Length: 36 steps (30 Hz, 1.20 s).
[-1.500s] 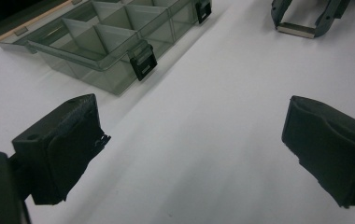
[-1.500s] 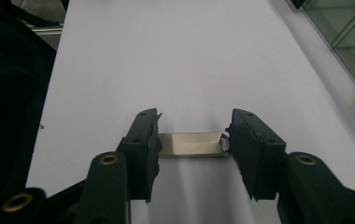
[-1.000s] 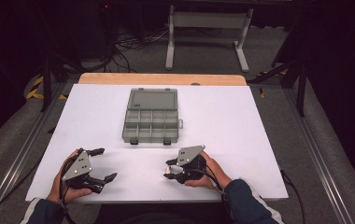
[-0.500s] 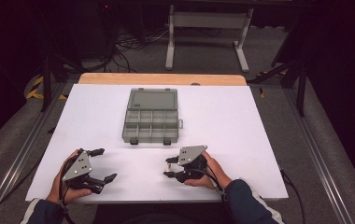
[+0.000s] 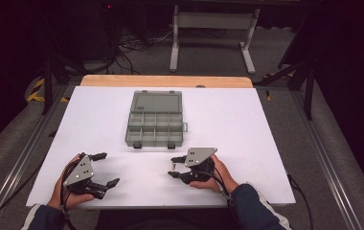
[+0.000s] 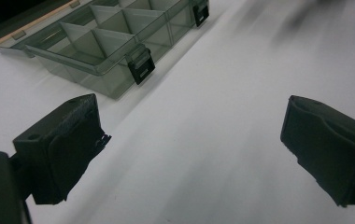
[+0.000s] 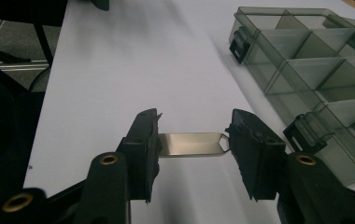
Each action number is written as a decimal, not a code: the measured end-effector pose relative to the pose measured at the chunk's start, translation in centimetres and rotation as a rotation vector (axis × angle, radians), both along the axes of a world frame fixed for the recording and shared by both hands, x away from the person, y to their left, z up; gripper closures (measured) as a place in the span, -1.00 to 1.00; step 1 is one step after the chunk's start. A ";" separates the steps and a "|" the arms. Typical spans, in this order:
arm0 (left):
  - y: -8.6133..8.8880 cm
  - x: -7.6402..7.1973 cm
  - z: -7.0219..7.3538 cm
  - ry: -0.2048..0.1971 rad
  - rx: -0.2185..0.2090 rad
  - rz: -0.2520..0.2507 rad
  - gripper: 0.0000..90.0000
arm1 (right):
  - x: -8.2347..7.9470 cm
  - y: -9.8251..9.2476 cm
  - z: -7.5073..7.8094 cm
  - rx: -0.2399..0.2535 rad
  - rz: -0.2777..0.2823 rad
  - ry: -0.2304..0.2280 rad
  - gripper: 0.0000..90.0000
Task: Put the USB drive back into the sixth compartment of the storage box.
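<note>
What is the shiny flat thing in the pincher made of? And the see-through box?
The flat strip between the right gripper jaws looks like bare metal: silvery, smooth, with a soft sheen. What kind of metal can't be told. The compartment box seems to be smoky clear plastic: you can see the dividers through its walls. Its latches look like black plastic.

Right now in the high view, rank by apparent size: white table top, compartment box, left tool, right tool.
1. white table top, by far the largest.
2. compartment box, lid open.
3. left tool and right tool: they look about alike, so no ranking. The right tool grips a small metal piece.
</note>
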State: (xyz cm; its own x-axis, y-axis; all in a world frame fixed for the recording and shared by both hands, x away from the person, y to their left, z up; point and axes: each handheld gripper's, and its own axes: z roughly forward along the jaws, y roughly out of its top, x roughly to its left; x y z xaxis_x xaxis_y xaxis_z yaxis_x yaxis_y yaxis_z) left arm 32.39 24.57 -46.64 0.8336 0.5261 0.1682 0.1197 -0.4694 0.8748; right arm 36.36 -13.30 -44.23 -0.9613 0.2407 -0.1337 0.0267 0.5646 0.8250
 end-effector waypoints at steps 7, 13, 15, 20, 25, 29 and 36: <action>0.0 0.0 0.0 0.002 -0.003 0.000 -0.86 | 0.1 0.0 0.3 0.011 -0.008 -0.017 0.19; 0.0 0.0 0.0 0.003 -0.005 0.000 -0.86 | 0.1 -0.1 0.6 0.028 -0.024 -0.027 0.19; 0.0 0.0 0.0 0.002 -0.003 -0.001 -0.86 | 0.1 -0.1 0.7 0.026 -0.024 -0.035 0.19; 0.0 0.0 0.0 0.003 -0.003 0.000 -0.86 | 0.2 0.0 0.9 0.033 -0.027 -0.040 0.19; 0.0 0.0 0.0 0.003 -0.004 -0.001 -0.86 | 0.4 0.1 1.1 0.039 -0.033 -0.050 0.19; 0.0 0.1 -0.1 0.004 -0.002 -0.002 -0.86 | 0.5 0.3 1.4 0.041 -0.032 -0.060 0.19; 0.0 0.1 -0.1 0.004 0.001 -0.004 -0.86 | 0.9 0.6 1.7 0.050 -0.039 -0.067 0.19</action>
